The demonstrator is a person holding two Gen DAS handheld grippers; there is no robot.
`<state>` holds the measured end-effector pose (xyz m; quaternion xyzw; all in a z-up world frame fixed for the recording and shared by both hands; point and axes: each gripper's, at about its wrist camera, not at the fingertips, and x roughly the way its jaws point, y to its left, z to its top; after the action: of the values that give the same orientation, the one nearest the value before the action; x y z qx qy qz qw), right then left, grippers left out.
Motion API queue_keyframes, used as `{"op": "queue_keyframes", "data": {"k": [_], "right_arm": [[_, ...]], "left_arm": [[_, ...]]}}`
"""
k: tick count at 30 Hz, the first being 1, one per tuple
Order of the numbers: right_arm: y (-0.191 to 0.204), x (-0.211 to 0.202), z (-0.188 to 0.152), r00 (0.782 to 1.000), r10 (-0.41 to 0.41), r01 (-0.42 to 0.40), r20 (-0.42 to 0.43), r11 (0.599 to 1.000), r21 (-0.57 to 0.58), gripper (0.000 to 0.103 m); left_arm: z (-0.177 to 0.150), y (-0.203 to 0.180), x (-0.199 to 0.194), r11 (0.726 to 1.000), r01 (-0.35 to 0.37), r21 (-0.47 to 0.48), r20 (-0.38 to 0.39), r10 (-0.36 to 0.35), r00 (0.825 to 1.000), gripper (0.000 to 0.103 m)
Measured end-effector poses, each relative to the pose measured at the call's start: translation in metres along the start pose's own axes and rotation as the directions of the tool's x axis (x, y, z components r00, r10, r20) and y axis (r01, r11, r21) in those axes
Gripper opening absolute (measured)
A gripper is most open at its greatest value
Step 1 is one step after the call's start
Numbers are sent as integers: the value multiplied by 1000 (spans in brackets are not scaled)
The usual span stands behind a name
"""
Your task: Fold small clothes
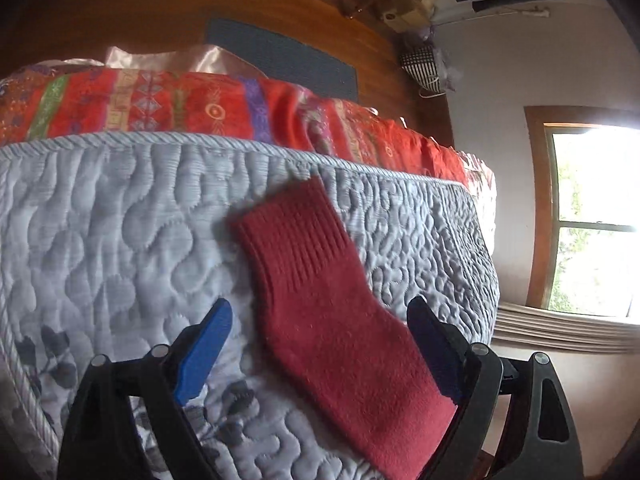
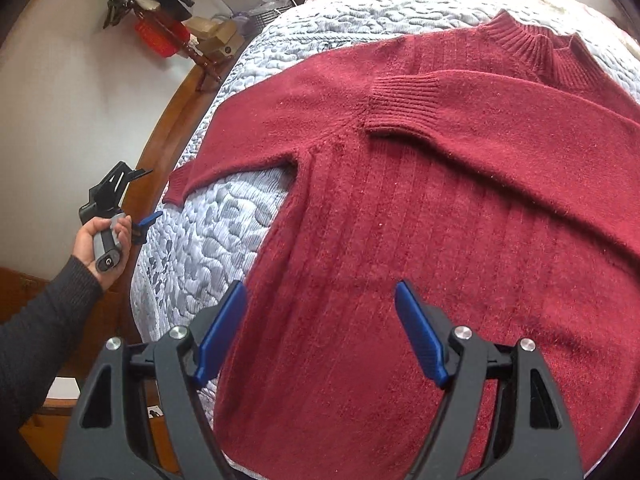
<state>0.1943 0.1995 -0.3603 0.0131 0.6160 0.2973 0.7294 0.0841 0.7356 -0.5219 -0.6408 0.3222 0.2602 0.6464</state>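
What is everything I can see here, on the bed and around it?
Sweater: one, dark red, flat on the quilt, one sleeve folded across the chest, the other stretched out.
Quilt: one, pale grey-blue, covering the bed.
Blanket: one, red patterned, past the quilt's edge.
Window: one, wood-framed, bright, on the wall.
Coat stand: one, wooden, in the corner.
Left claw: open, over the outstretched sleeve.
Right claw: open, over the sweater's lower body.
Left hand: holding its claw's handle, dark sleeve.
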Motion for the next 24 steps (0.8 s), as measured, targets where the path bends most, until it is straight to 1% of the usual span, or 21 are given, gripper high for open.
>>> {"op": "queue_keyframes", "data": {"k": [3,5,6,7,8,9,10,11,12,13,16,20,22,24], "right_arm": [[-2,3,-5,1000,-8,8,-8,1000,7,76],[-4,4,-8,1000,-16,17,-12,1000,15,76],[-7,4,-10,1000,-20,21,-14,1000,20,76],[-9,3,-12,1000,-23,23,-16,999,24,76],[-11,2,-12,1000,-24,24,-16,999,28,76],[-14,0,-14,1000,-25,25,-15,999,31,76],[-16,-1,-16,1000,-25,26,-14,999,33,76],[-19,-4,-18,1000,-25,25,-14,999,34,76],[-20,-5,-19,1000,-25,25,-12,999,37,76],[-21,-6,-21,1000,-26,26,-11,999,39,76],[-25,-9,-22,1000,-27,27,-6,998,48,76],[-27,-18,-26,1000,-24,24,5,998,58,76],[-27,-24,-28,1000,-23,22,9,998,60,76],[-30,-33,-31,1000,-19,18,19,998,64,76]], "left_arm": [[11,2,16,1000,-28,-4,1,28,1000,89],[16,4,24,998,-63,-4,2,63,998,88],[18,5,25,997,-77,-2,6,77,997,85],[18,5,24,996,-91,2,15,91,996,74],[19,4,25,995,-98,6,21,98,995,65],[20,5,25,994,-106,7,17,106,994,50],[20,5,25,993,-118,9,21,118,993,39],[20,5,23,992,-125,14,29,125,992,32],[21,5,21,990,-139,24,39,138,990,17],[21,5,20,988,-150,29,49,148,988,11],[21,2,8,989,-141,40,87,137,987,10],[10,-26,-15,987,-106,122,136,89,987,9],[0,-53,-33,981,-58,184,156,29,987,9],[-18,-89,-54,964,5,268,166,-51,985,9]]}}
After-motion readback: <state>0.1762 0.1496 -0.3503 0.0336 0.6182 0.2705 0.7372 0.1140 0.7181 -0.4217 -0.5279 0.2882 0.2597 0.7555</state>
